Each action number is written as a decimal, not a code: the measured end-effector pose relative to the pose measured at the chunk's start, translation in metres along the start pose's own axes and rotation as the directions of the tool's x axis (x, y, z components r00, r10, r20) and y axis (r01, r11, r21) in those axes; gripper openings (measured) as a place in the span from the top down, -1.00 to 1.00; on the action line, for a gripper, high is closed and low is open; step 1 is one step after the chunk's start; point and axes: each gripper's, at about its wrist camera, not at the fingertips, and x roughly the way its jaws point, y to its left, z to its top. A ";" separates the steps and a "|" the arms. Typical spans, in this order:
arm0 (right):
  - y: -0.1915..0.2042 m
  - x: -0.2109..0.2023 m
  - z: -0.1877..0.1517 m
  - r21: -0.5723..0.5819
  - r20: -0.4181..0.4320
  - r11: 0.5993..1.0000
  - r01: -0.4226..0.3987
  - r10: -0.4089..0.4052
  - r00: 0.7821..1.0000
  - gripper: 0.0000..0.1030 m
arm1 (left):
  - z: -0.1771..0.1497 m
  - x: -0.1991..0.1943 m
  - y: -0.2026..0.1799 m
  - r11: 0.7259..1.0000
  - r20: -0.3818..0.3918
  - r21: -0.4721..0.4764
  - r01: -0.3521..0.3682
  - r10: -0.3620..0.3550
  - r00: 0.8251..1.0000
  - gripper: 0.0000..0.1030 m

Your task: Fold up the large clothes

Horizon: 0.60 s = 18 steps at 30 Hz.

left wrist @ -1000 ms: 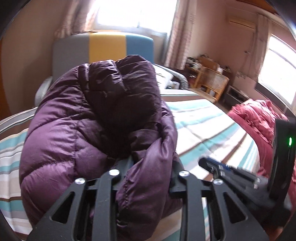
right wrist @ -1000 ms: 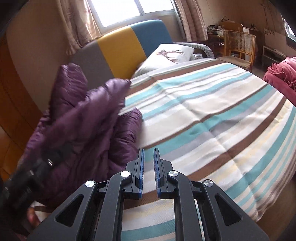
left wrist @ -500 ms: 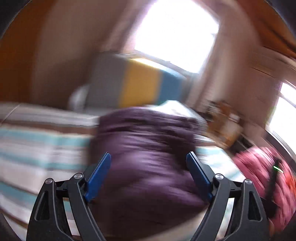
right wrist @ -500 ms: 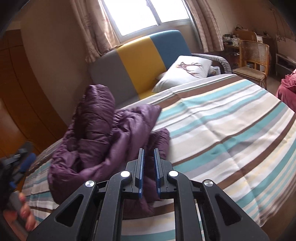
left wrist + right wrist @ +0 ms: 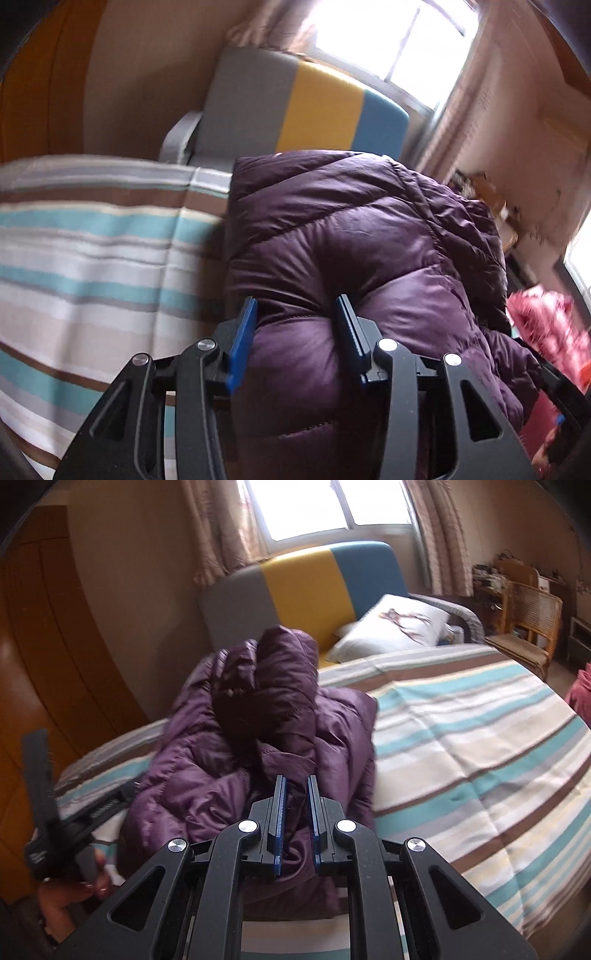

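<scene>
A purple puffer jacket (image 5: 362, 251) lies bunched in a heap on the striped bed (image 5: 92, 258). My left gripper (image 5: 295, 314) pinches a thick puffy fold of the jacket between its blue pads. In the right wrist view the jacket (image 5: 266, 716) is piled near the bed's left edge. My right gripper (image 5: 295, 786) is at the heap's near side, its pads a narrow gap apart with purple fabric showing between them. The left gripper's body (image 5: 40, 794) and the hand holding it show at the far left.
A grey, yellow and blue headboard (image 5: 306, 587) and a white pillow (image 5: 395, 627) stand at the bed's head. A wicker chair (image 5: 528, 624) is at the right. A pink-red jacket (image 5: 546, 325) lies beyond the purple one. A wooden wardrobe (image 5: 44, 657) is at the left.
My left gripper let go of the jacket, swung round with its jaws wide, and now grips a puffy fold. My right gripper moved from the bare bedspread up to the heap.
</scene>
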 end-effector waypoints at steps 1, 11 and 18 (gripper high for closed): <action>-0.007 0.003 -0.002 0.012 -0.008 1.000 0.013 -0.013 1.000 0.77 | 0.000 0.000 -0.008 1.000 -0.001 0.026 -0.002 0.002 1.000 0.17; -0.042 -0.013 0.002 0.074 0.063 0.996 0.053 -0.058 0.996 0.77 | -0.010 -0.001 -0.053 0.983 0.000 0.178 -0.034 0.034 0.999 0.16; 0.005 -0.002 0.033 -0.057 0.070 0.998 0.013 -0.009 0.998 0.77 | -0.007 0.001 -0.053 0.984 -0.011 0.174 -0.034 0.037 0.999 0.17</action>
